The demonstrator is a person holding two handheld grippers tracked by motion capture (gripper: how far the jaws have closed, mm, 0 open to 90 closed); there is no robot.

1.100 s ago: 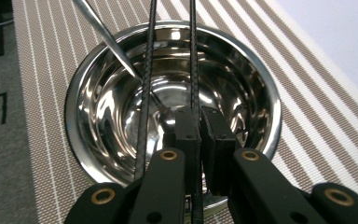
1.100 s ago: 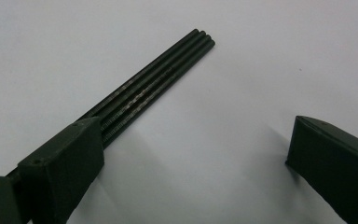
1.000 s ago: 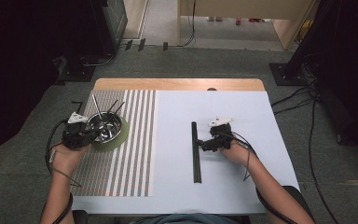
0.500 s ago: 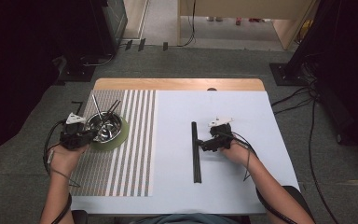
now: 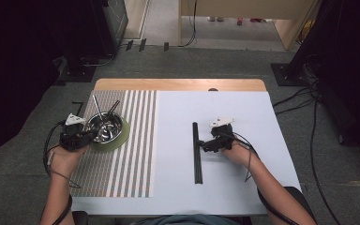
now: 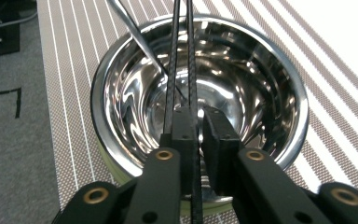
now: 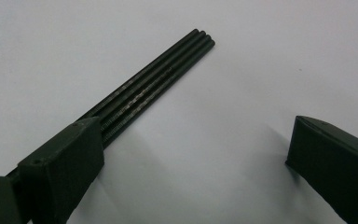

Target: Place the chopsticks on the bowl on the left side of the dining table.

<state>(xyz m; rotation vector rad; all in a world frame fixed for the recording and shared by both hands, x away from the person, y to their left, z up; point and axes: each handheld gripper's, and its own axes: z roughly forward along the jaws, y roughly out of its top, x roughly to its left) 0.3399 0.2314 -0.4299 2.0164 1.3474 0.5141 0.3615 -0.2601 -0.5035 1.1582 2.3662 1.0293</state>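
**Chopsticks going into the steel bowl**

I am holding the left hand-held gripper (image 6: 195, 135) over the steel bowl (image 5: 104, 127), and its jaws have just been opening a little, with a pair of thin black chopsticks (image 6: 181, 60) between them and leaning into the bowl beside a shiny metal rod (image 6: 140, 35). The bowl is sitting on a green coaster (image 5: 122, 138) on the striped mat (image 5: 122, 168). My right hand-held gripper (image 7: 193, 154) is standing wide open, one jaw over the bundle of black chopsticks (image 5: 196, 152) lying on the pale desk (image 5: 243, 108). Grey carpet (image 5: 206, 63) is surrounding the desk.
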